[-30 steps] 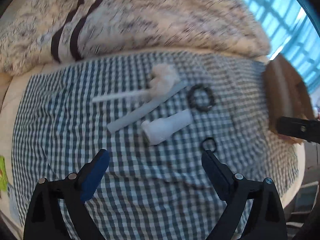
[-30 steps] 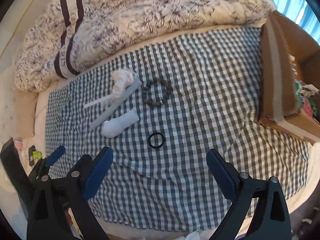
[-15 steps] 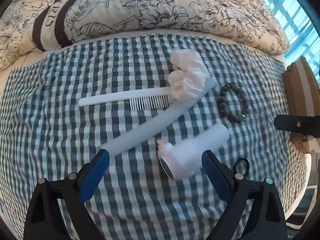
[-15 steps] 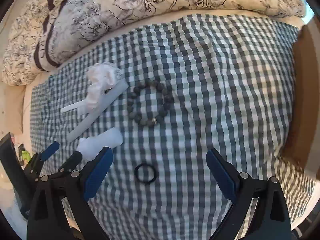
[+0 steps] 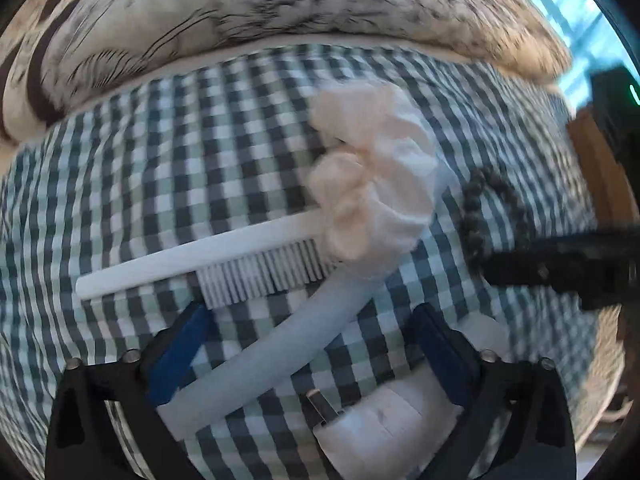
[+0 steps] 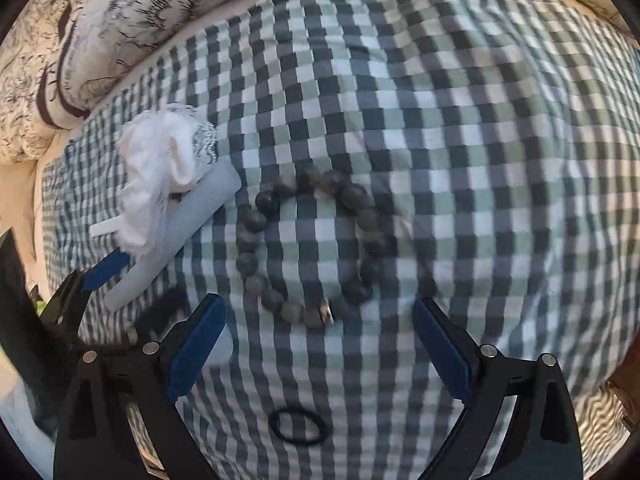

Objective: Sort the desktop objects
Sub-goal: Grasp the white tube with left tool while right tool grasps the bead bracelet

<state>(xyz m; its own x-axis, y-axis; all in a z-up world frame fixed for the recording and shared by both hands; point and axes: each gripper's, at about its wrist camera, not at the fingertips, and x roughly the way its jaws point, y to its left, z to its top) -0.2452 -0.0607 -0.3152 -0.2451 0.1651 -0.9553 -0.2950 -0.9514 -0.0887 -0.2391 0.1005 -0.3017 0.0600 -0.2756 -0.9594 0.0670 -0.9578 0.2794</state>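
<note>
On a green-checked cloth (image 5: 132,184) lie a white comb (image 5: 192,256), a white scrunchie (image 5: 372,196) on its teeth end, a pale blue tube (image 5: 280,344), a white bottle (image 5: 392,420) and a dark bead bracelet (image 5: 476,216). My left gripper (image 5: 308,344) points down over the tube. Its jaws are opening, and the tube runs slantwise between the blue pads, which do not press on it. My right gripper (image 6: 320,344) stands open just below the bead bracelet (image 6: 256,220), with a black hair tie (image 6: 298,426) lower between its arms. Nothing is held.
A floral duvet (image 5: 280,4) is bunched along the cloth's far edge. A brown box (image 5: 600,168) stands at the right edge. The right tool's black body (image 5: 560,270) reaches in beside the bracelet. One blue finger (image 6: 106,270) of the left gripper shows by the tube (image 6: 180,236).
Both grippers have come down close to the cloth. The left one now straddles the pale tube; the right one has closed in on the bead bracelet and hair tie.
</note>
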